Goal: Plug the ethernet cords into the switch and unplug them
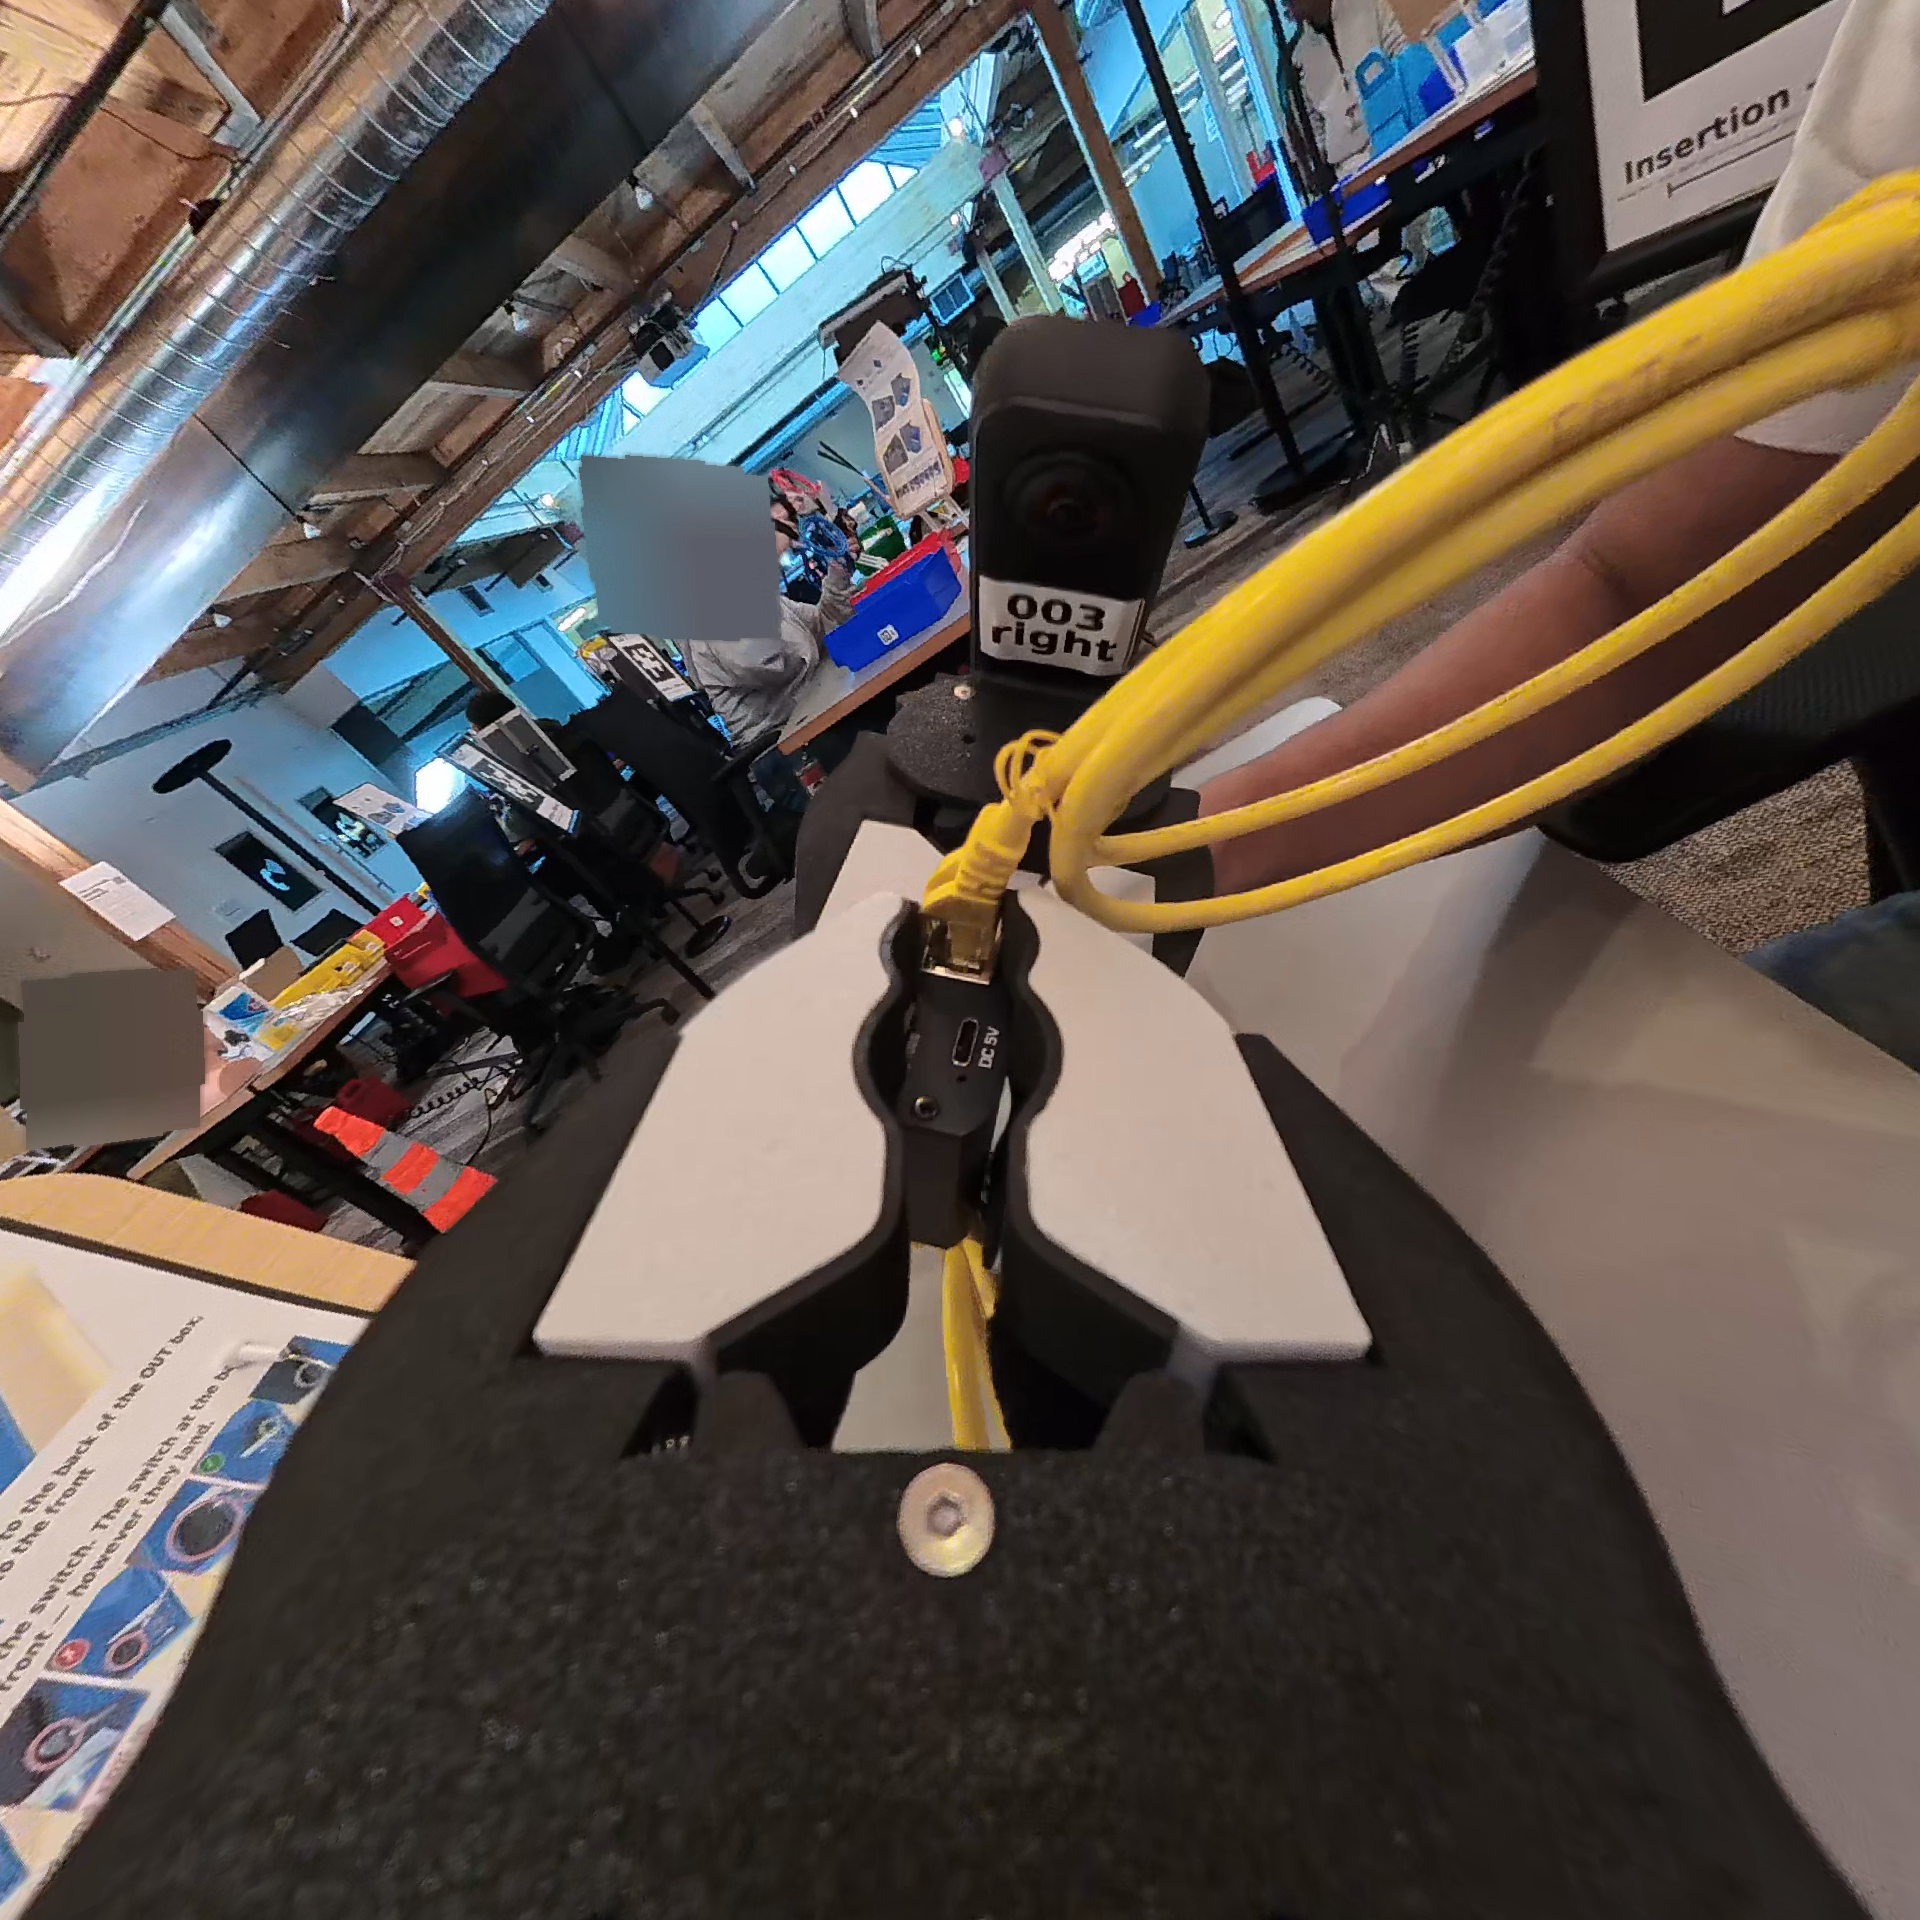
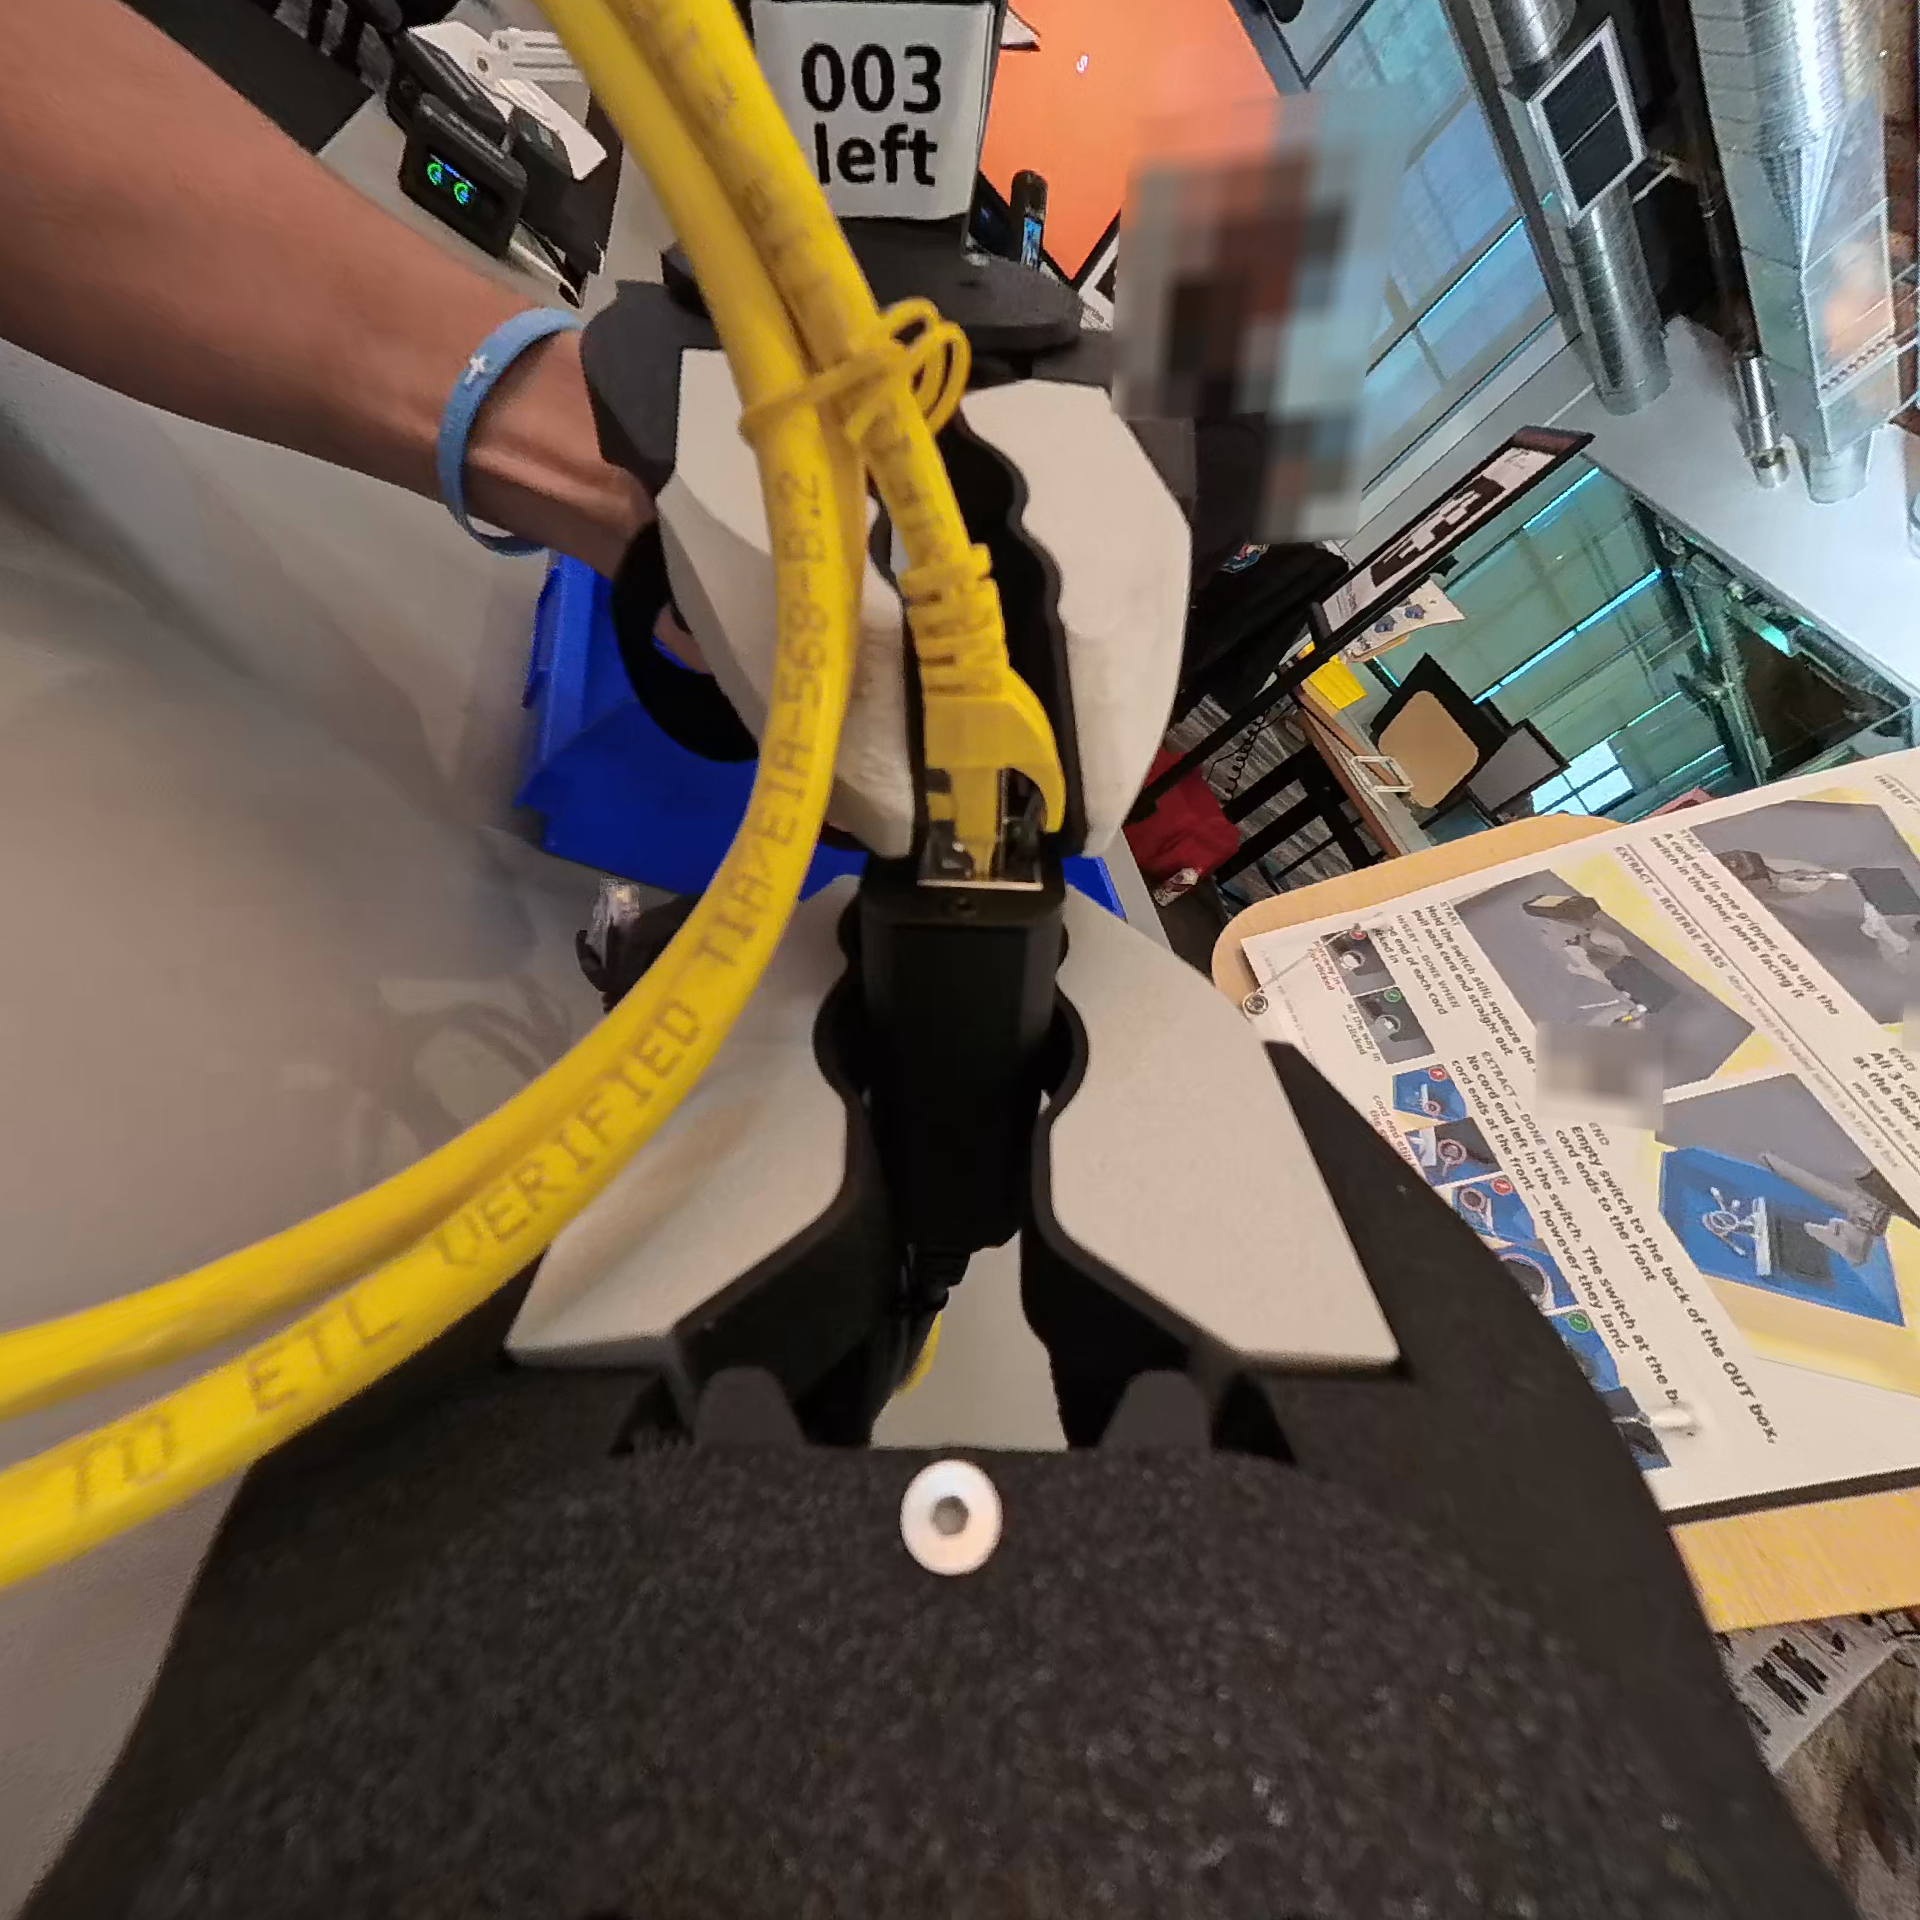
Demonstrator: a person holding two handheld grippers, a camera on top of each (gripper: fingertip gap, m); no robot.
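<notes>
My right gripper (image 2: pixel 961 904) is shut on a small black switch (image 2: pixel 956 1039), which lies lengthwise between its fingers with the metal port end at the tips. My left gripper (image 2: pixel 977 800) faces it and is shut on the yellow ethernet plug (image 2: pixel 966 665). The pads press the plug's boot, and its tip sits in the port mouth. In the left wrist view the plug (image 1: pixel 977 873) is at my left gripper's (image 1: pixel 961 914) tips. The switch (image 1: pixel 961 1081) shows in the slot below it. The right gripper (image 1: pixel 987 873) is just beyond. The bundled yellow cord (image 2: pixel 644 1039) loops off to the left.
A printed instruction sheet on a wooden board (image 2: pixel 1621 1091) lies to the right, and it also shows in the left wrist view (image 1: pixel 114 1455). A blue bin (image 2: pixel 613 748) stands behind the grippers. A person's forearm (image 2: pixel 260 291) reaches in. The grey tabletop (image 1: pixel 1558 1143) lies beneath. Across from one pair of fingers to the other is roughly 6 cm.
</notes>
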